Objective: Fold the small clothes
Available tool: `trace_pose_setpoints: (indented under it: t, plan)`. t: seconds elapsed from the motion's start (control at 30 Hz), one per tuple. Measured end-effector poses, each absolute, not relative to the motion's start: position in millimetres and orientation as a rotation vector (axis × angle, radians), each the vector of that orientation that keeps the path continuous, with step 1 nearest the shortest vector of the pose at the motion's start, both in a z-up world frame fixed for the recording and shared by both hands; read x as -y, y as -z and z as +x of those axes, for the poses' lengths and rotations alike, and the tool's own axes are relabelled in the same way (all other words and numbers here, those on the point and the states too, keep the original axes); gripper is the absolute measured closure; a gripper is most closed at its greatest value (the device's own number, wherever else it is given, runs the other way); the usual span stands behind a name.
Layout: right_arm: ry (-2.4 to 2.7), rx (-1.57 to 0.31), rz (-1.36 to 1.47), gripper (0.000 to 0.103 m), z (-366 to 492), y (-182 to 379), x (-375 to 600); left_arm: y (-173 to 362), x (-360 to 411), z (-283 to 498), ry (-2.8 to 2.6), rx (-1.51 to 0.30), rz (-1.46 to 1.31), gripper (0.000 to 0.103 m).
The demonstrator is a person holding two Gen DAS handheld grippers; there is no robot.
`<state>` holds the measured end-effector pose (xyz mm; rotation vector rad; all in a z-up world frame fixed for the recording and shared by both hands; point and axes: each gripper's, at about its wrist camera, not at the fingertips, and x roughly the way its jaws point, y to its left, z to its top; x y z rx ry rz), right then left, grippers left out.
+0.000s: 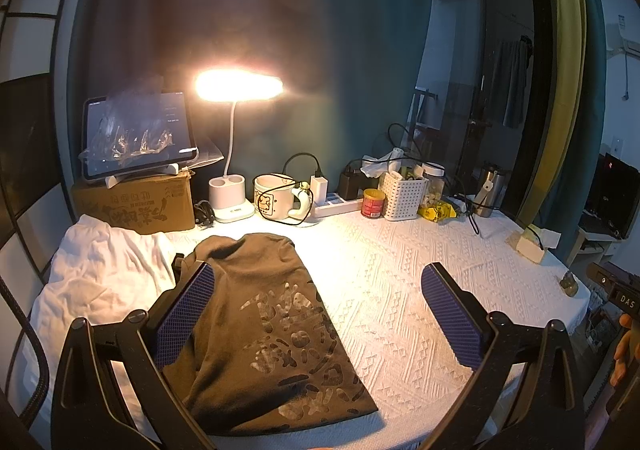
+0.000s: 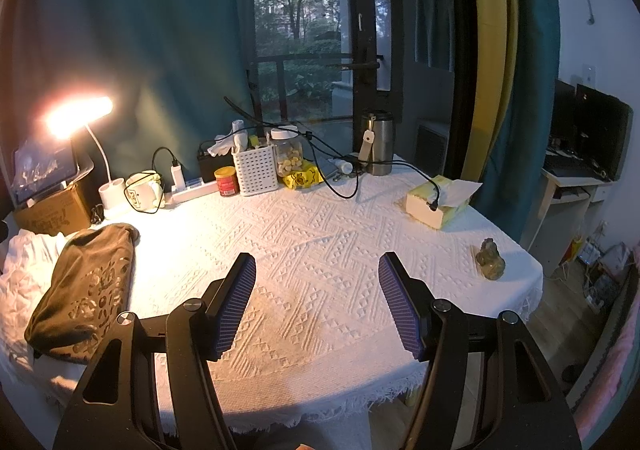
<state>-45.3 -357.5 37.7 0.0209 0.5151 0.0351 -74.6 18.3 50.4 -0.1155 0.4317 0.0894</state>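
Note:
A dark olive T-shirt with a grey printed pattern lies folded into a long strip on the white tablecloth. White clothes lie crumpled to its left. My left gripper is open, hovering over the shirt's near half; its left finger overlaps the shirt's left edge and nothing is pinched. In the right wrist view the same T-shirt sits at the far left beside the white clothes. My right gripper stands open above the bare tablecloth, well right of the shirt.
Along the table's back stand a cardboard box with a tablet, a lit desk lamp, a mug, a power strip, a red can, a white basket and a steel tumbler. A tissue pack and small figurine lie at right.

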Motion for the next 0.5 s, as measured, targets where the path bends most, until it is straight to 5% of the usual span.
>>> trace_pose_setpoints:
  t: [0.5]
  plan:
    - [-0.037, -0.517, 0.021, 0.036, -42.3, -37.1, 359.3, -49.9, -17.8, -74.4, -0.088, -0.432, -0.112, 0.001]
